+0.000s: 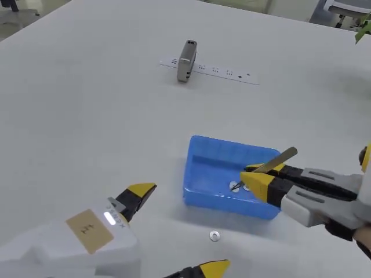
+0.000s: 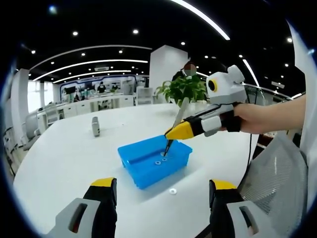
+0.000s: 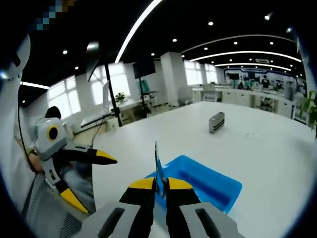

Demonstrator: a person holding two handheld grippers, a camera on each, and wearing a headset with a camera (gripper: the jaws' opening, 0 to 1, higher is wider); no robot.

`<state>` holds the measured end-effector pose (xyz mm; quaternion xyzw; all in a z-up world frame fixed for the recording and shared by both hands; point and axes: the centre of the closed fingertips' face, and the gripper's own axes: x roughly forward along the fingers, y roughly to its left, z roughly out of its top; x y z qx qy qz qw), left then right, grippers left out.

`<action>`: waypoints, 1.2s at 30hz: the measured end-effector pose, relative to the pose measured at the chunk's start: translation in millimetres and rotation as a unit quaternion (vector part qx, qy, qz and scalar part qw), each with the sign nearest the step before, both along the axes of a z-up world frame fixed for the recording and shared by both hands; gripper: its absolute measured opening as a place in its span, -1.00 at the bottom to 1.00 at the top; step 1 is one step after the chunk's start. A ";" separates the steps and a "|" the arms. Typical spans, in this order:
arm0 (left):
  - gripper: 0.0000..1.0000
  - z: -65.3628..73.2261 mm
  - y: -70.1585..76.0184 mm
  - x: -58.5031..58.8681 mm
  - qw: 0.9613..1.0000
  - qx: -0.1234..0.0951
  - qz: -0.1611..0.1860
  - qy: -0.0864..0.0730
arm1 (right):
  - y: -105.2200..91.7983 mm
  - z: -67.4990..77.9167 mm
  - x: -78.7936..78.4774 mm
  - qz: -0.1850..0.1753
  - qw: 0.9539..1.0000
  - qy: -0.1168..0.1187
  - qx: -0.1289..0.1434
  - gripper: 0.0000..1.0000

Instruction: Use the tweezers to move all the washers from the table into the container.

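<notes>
Washers (image 2: 157,161) lie in the blue container (image 1: 208,156), at the tips of the tweezers (image 1: 278,160), which the right tool (image 1: 255,174) pinches. Another washer (image 1: 214,235) rests on the desk (image 1: 87,116) just ahead of the left tool (image 1: 188,227), its jaws spread and empty. Beyond the right tool lies a power strip (image 1: 223,72) with a grey adapter (image 1: 186,61); its markings are too small to read.

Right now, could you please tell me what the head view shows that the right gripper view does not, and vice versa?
The head view adds a washer on the table outside the blue container, and washers inside it by the tweezers' tips. The right gripper view adds ceiling lights and a mesh chair. Both share the container, the tweezers clamped in the fingers of the right gripper, the open left gripper and a grey block.
</notes>
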<state>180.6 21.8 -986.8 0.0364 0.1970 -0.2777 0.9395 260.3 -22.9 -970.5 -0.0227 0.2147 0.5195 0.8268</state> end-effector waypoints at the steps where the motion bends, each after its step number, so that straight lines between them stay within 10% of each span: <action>1: 0.54 -0.2 -0.1 -0.1 1.000 -0.001 0.000 0.001 | 0.3 -1.2 2.4 -0.002 1.000 0.003 0.000 -0.92; 14: 0.53 -1.0 -0.6 -0.6 1.000 -0.002 -0.002 0.003 | 5.6 -26.0 32.1 -0.024 0.997 0.066 0.006 -0.92; 36: 0.52 -3.1 -1.2 -1.3 1.000 -0.001 -0.002 0.011 | 14.4 -58.7 43.5 -0.005 0.996 0.073 -0.041 -0.92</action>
